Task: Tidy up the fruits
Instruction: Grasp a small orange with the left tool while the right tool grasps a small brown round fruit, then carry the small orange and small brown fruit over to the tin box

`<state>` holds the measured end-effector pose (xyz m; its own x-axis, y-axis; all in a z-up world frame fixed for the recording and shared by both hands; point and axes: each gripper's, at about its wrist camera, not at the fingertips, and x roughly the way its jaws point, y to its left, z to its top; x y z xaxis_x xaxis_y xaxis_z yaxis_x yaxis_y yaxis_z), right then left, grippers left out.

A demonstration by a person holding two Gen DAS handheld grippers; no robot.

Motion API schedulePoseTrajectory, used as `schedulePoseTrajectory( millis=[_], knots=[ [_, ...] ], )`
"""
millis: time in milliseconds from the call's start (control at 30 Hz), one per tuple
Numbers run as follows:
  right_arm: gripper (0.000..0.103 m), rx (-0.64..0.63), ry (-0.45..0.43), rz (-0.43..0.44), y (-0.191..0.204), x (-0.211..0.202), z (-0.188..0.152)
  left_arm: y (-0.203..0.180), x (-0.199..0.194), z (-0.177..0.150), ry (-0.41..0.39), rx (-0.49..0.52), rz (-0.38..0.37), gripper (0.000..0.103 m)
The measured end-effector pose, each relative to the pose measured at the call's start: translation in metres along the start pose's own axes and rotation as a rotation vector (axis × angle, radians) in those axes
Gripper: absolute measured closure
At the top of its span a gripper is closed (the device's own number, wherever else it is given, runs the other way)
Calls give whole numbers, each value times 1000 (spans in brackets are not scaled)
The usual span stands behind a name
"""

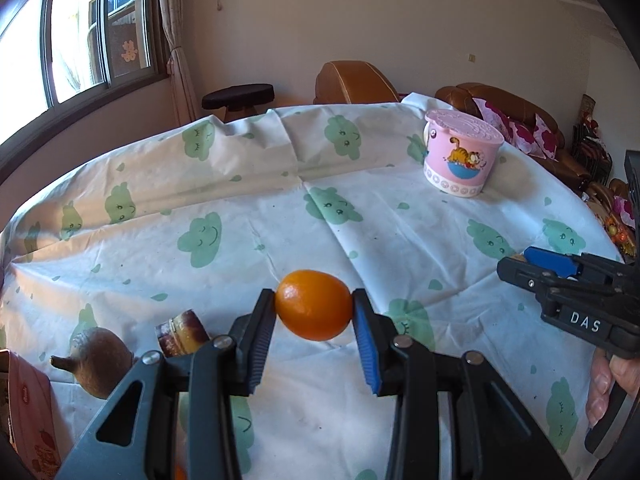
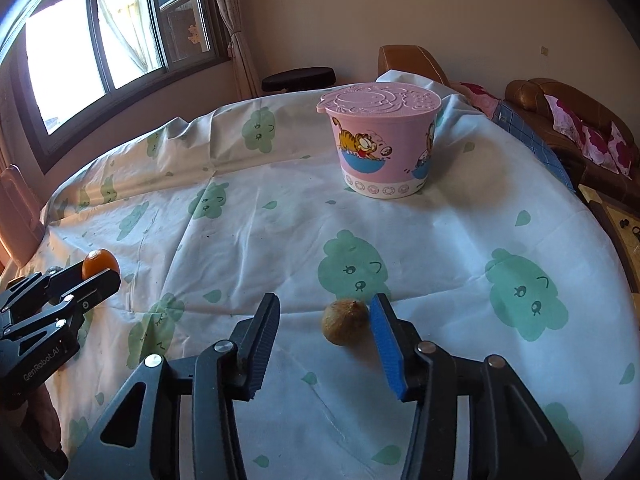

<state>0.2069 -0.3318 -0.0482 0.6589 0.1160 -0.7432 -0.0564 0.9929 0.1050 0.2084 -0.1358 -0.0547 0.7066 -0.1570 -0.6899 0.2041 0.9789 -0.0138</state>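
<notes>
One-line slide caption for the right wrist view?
Open right gripper brackets a kiwi on the cloud-print tablecloth; left gripper holds an orange.

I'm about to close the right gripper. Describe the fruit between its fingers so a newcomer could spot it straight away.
Start at the pink lidded tub with the cartoon cat on the cloud-print tablecloth, then come toward the camera to the open right gripper. The kiwi lies on the cloth, close by its blue finger. It is small, brown and fuzzy, unlike the glossy orange held in the left gripper.

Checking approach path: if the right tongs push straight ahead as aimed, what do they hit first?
Probably the kiwi, lying on the tablecloth between the open right tongs, close by the blue pad. The pink tub stands well beyond.
</notes>
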Motion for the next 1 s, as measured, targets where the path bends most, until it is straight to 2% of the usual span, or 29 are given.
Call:
schedulePoseTrajectory(
  millis=[67,133,167,400,1000],
  knots=[
    [57,-5,17,-9,1,6,-1,2,3,0,7,-6,5,63],
    [72,-3,38,-3,-1,12,-1,4,5,1,12,-16,1,63],
    [74,0,44,3,-2,13,0,3,5,0,10,-16,0,63],
    [76,11,43,25,-5,12,0,2,-6,-2,-34,-10,14,63],
    [76,-142,-179,42,24,-30,-6,-5,-32,-7,-159,22,73,63]
  ],
)
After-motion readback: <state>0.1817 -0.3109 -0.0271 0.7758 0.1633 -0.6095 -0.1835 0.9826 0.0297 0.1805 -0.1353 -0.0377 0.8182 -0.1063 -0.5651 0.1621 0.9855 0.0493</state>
